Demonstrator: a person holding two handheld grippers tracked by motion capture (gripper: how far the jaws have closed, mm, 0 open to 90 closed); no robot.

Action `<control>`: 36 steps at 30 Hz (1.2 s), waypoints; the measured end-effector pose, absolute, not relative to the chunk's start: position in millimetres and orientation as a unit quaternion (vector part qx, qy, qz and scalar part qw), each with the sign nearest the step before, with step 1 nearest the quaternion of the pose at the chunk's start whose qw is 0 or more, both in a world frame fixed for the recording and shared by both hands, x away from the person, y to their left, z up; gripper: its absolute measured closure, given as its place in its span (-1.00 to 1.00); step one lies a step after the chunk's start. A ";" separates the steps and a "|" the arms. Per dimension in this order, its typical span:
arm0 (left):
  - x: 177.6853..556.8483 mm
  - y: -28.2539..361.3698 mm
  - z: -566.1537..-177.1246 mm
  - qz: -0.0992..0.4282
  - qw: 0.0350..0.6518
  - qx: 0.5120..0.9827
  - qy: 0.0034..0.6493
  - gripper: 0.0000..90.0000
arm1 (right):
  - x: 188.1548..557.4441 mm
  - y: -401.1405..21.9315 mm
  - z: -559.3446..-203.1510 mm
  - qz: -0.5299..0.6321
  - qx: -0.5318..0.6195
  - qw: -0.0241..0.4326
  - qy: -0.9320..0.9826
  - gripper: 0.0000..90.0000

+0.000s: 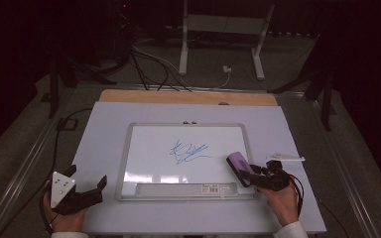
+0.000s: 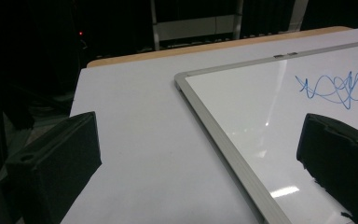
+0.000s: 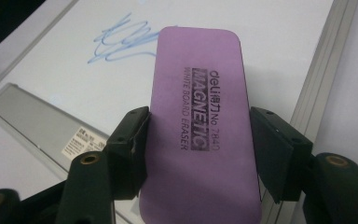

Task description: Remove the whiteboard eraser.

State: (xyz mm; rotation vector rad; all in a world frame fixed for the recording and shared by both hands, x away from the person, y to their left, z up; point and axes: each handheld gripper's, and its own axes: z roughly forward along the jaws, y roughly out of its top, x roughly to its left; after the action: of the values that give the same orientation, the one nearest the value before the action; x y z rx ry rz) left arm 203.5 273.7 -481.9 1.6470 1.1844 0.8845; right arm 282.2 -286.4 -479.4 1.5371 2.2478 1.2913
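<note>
A small whiteboard (image 1: 188, 161) lies on a white table (image 1: 104, 129), with a blue scribble (image 1: 188, 151) near its centre. At the board's four o'clock corner, the right gripper (image 1: 245, 173) clamps a purple eraser (image 3: 198, 126) by its long sides, both jaws pressed against it. The eraser sits over the board, at four o'clock from the scribble. At the board's eight o'clock, the left gripper (image 1: 87, 181) rests with jaws wide apart, holding nothing.

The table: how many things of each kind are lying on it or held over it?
Whiteboard: 1
Purple eraser, gripped in the right gripper: 1
White marker: 1
Grippers, counting the left gripper with its jaws apart: 2
Total: 5
</note>
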 end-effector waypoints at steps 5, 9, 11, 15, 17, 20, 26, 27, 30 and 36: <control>203.1 273.8 -482.3 0.358 0.447 0.665 0.479 -0.99 | 286.1 -286.6 -473.9 0.433 0.505 0.073 0.743 -0.10; 202.5 274.2 -482.9 0.357 0.446 0.665 0.481 -0.99 | 291.7 -284.9 -467.6 0.442 0.502 0.079 0.739 -0.09; 202.5 274.4 -483.4 0.357 0.446 0.665 0.482 -0.99 | 294.9 -283.2 -463.7 0.445 0.501 0.082 0.738 -0.09; 202.9 275.0 -483.9 0.356 0.445 0.665 0.483 -0.99 | 301.3 -279.5 -455.3 0.449 0.496 0.091 0.737 -0.09; 202.7 275.0 -483.9 0.356 0.445 0.665 0.482 -0.99 | 304.4 -277.7 -451.5 0.450 0.494 0.097 0.738 -0.09; 202.7 275.1 -483.7 0.357 0.446 0.664 0.482 -0.99 | 309.1 -275.2 -447.6 0.452 0.491 0.102 0.738 -0.09; 202.5 275.6 -483.6 0.359 0.445 0.663 0.483 -0.99 | 319.7 -269.3 -443.6 0.456 0.487 0.110 0.737 -0.09; 202.6 275.7 -483.8 0.359 0.445 0.663 0.484 -0.99 | 321.3 -268.4 -443.2 0.456 0.486 0.112 0.737 -0.09; 203.0 275.7 -483.9 0.358 0.445 0.663 0.484 -0.99 | 327.3 -263.6 -441.6 0.455 0.484 0.115 0.739 -0.09; 202.9 275.5 -483.8 0.359 0.445 0.664 0.483 -0.99 | 338.5 -254.9 -440.4 0.451 0.478 0.123 0.744 -0.10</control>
State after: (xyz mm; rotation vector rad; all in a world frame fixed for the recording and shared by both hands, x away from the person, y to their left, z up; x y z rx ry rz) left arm 202.9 275.5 -483.8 1.6442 1.1957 0.8891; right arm 338.5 -254.9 -440.4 1.3934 2.1703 1.3141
